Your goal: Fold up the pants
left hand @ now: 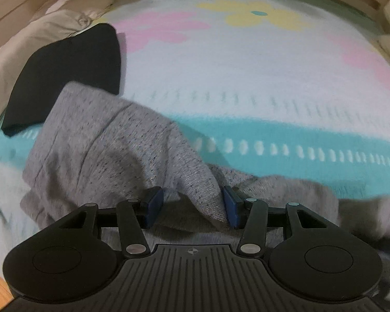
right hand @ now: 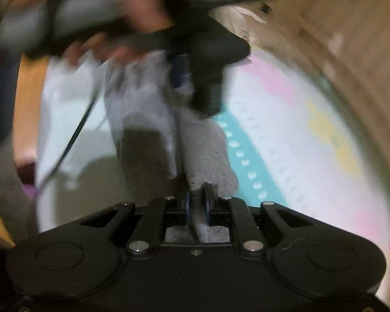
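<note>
Right tongs (right hand: 197, 205) pinched shut; left tongs (left hand: 193, 206) half-spread.

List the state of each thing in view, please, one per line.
Grey pants: crumpled, partly lifted off the blanket.
Black garment: folded, lying flat beside the pants.
Blanket: spread out.
Left tool: half open, pants cloth between its pads.
Right tool: shut on a pants fold.
</note>
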Demonstrator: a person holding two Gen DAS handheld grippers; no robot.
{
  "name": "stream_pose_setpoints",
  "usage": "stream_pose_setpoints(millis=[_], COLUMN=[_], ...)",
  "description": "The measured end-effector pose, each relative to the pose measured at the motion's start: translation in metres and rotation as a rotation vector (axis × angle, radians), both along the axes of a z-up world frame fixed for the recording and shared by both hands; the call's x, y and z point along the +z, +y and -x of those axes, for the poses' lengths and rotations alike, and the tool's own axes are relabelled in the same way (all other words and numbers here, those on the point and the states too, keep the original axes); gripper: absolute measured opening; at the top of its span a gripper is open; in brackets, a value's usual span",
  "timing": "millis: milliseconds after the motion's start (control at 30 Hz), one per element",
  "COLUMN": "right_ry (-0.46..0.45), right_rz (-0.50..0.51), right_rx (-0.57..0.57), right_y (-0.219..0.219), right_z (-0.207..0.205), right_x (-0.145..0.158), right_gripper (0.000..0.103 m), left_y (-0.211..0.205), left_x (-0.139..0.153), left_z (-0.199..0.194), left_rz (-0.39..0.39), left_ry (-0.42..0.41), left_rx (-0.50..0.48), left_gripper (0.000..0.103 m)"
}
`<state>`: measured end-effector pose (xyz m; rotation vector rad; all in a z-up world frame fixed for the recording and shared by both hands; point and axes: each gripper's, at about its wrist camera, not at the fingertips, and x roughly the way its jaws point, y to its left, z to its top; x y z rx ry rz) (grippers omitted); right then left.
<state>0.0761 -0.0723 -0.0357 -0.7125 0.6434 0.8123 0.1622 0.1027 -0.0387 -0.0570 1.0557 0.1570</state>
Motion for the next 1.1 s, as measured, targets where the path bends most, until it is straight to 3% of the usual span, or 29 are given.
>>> stream_pose_setpoints(millis=[133,267,500,633,767,867,1033,1100], right_ry=[0.228,0.373,0.597,0.652,0.709,0.690,0.784,0.770], right_rz=[-0.206,-0.321,-0.378,-0.359,-0.386,-0.402,-0.429,-0.417], right_rx=[-0.152,-0.276,-0.272,-0.270,-0.269,-0.288,-0.284,-0.259], right_y=[-0.030,-0.042,-0.021,-0.011,-0.013,-0.018,-0.016,-0.010], right_z=[-0.045,-0.085,-0.122,-0.124,-0.127,-0.131,-0.137,-0.132], right_x=[0.031,0.039,0.013,-0.002,-0.005,-0.005,-0.015,-0.014], right_gripper=[0.036,0.038,0.039,0.040,0.065,0.065,0.063,0.037], left_y=[-0.005,-0.012,-0.007,-0.007,-0.001,0.000,-0.005,-0.005], left_x=[0.002,0.001,-0.001,0.000,-0.003,-0.003,-0.004,-0.005], left_z=[0.007,0.014,0.029,0.033,0.027,0.028,0.029,0.029], left_rz=[-0.019,-0.054,-0.043,-0.033,-0.028,-0.029,-0.055,-0.056], left_ry=[-0.016,-0.046,-0.097,-0.109,-0.116,-0.120,-0.124,-0.125], left_rx=[-0.013,-0.032,-0.059,-0.070,-0.076,-0.078,-0.085,-0.086], left_gripper=[0.048,0.048,0.048,0.048,0.048,0.048,0.048,0.048])
